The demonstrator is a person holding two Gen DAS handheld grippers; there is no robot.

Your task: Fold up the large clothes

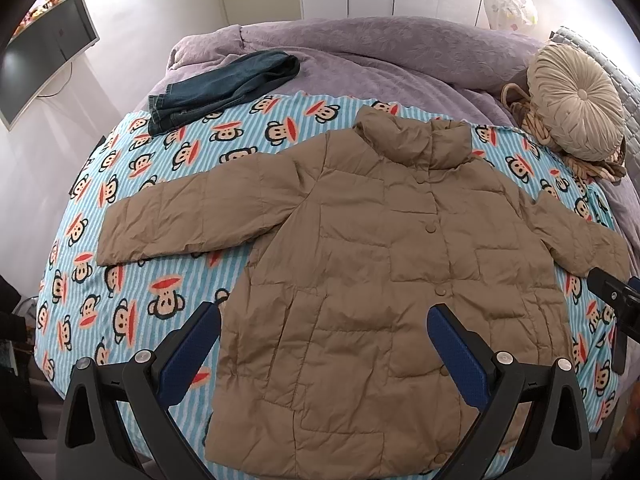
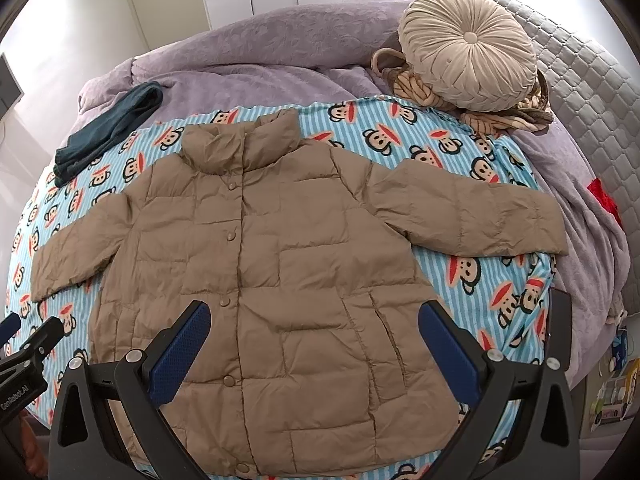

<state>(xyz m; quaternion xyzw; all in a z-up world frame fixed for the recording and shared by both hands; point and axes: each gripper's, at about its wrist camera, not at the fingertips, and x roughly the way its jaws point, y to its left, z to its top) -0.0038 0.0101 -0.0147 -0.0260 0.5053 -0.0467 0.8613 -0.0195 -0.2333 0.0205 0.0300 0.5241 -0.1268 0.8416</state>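
A tan quilted puffer jacket lies flat and buttoned on a blue striped monkey-print blanket, both sleeves spread out to the sides, collar toward the far side. My left gripper hovers open above the jacket's lower left part, nothing between its blue pads. My right gripper hovers open above the jacket's lower right part, also holding nothing. The right gripper's tip shows at the right edge of the left wrist view, and the left one at the left edge of the right wrist view.
Folded dark jeans lie at the far left of the bed. A round beige cushion rests on a knotted throw at the far right. A purple duvet covers the rest. A monitor stands left.
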